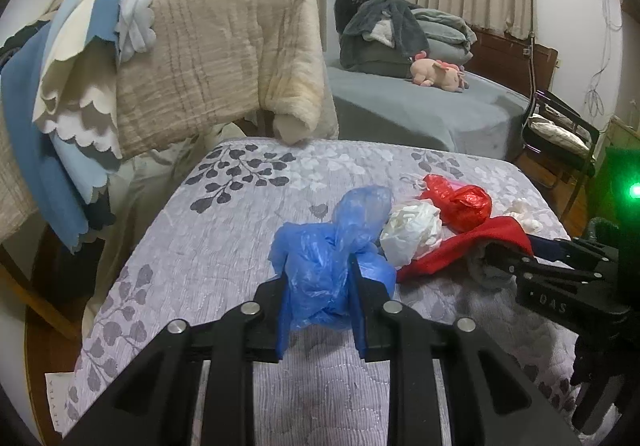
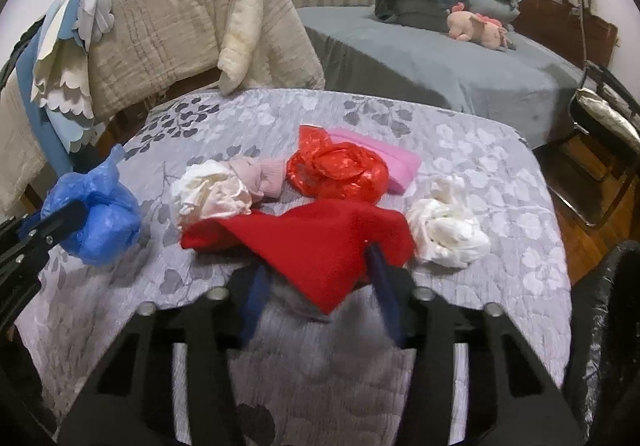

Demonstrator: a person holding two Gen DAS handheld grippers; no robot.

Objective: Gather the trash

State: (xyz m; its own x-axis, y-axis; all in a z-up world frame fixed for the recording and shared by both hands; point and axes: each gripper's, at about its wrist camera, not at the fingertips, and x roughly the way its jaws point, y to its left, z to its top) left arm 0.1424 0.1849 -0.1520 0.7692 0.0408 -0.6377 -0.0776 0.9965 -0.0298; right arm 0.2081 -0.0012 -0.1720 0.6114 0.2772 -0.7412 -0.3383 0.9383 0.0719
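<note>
left gripper point(image 1: 320, 286): fingers pinching the blue plastic bag point(image 1: 324, 266) from both sides, low on the crumple, so the loose film bunches between the pads and cannot slip out.
blue plastic bag: sits at the left of the pile on the quilted table cover point(image 1: 200, 246), whether it is just off the cover or resting on it i cannot tell; its twisted top sticks up free above the grip.
right gripper point(image 2: 320, 286): fingers spread wide, one either side of the near corner of the red cloth point(image 2: 312, 242), nothing pinched; my read is it is lining up for a grab, or sorting cloth from rubbish.
red cloth: draped flat at the front of the pile, its corner covering something grey between the open fingers.
rest of the trash: a red plastic bag point(image 2: 340, 173) behind the cloth, a white crumpled wad point(image 2: 212, 189) to its left, another white wad point(image 2: 448, 226) to the right, all close together so each hand reaches them.
pink items: a pink sock point(image 2: 264, 177) touches the left wad, a pink pad point(image 2: 384, 157) lies behind the red bag; likely not trash.
black bin bag point(image 2: 612, 326): at the right edge, rim up, probably where the haul goes.
</note>
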